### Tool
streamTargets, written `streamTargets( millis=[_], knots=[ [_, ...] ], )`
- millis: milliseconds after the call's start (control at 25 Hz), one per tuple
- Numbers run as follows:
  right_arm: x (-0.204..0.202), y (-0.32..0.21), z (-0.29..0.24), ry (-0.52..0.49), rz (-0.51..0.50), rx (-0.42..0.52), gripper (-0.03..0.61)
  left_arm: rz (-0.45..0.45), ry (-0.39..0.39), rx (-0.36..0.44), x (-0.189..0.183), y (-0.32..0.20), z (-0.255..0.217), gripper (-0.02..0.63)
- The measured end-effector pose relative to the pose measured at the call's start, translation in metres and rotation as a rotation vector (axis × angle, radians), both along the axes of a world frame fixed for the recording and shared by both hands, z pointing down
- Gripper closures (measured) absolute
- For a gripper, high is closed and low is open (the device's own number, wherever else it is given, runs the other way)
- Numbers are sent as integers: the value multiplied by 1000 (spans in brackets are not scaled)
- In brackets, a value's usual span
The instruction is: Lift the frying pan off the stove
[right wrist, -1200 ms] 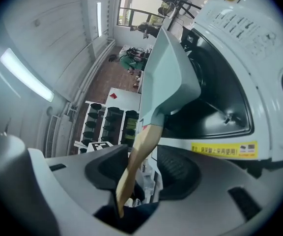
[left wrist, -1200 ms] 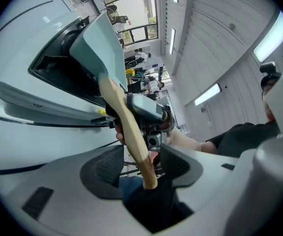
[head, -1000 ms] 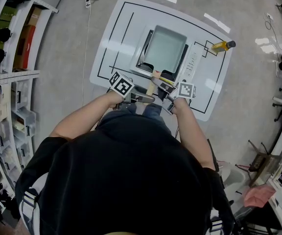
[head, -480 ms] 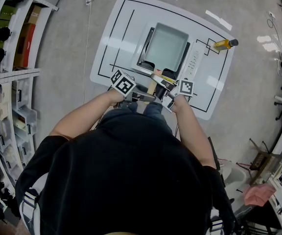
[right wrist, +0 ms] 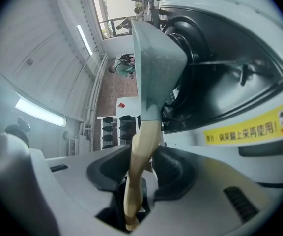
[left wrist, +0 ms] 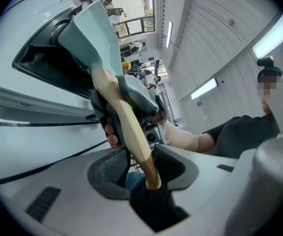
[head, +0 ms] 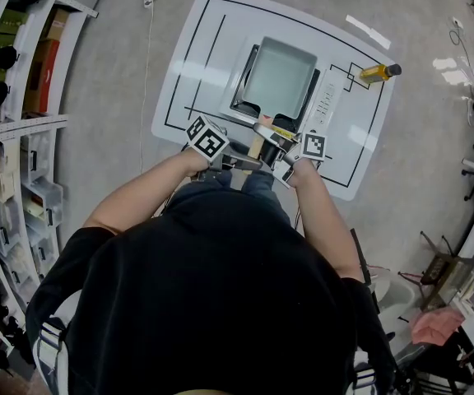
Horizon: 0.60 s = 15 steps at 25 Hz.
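Note:
A rectangular grey-green frying pan (head: 278,76) sits on the black-and-white portable stove (head: 325,105), its wooden handle (head: 256,145) pointing at me. My left gripper (head: 239,161) comes at the handle's end from the left, and my right gripper (head: 273,143) takes it from the right, closer to the pan. In the left gripper view the handle (left wrist: 127,122) runs between the jaws (left wrist: 140,163), which are closing with the pads against the wood. In the right gripper view the handle (right wrist: 141,141) lies between the closing jaws (right wrist: 140,168), pads touching it.
The stove stands on a white table (head: 196,48) marked with black lines. A yellow oil bottle (head: 375,75) lies at the table's right edge. Shelves (head: 15,97) with boxes line the left wall. Furniture stands along the right wall.
Both grippers have edged slightly closer together around the handle. The pan still rests on the stove in the same place.

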State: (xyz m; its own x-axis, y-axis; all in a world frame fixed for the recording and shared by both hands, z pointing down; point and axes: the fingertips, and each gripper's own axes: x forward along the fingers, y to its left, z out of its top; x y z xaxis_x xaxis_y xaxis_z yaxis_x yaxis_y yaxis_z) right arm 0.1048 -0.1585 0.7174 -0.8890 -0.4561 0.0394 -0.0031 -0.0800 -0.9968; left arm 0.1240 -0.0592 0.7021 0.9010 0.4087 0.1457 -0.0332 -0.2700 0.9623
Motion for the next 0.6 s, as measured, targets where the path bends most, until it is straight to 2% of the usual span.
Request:
streamTargets(
  millis=[200, 600],
  knots=[
    [-1, 1, -1, 17, -9, 17, 442, -9, 2, 39, 2, 1, -1, 456],
    [0, 1, -1, 37, -5, 19, 443, -1, 2, 35, 5, 2, 0, 456]
  ],
)
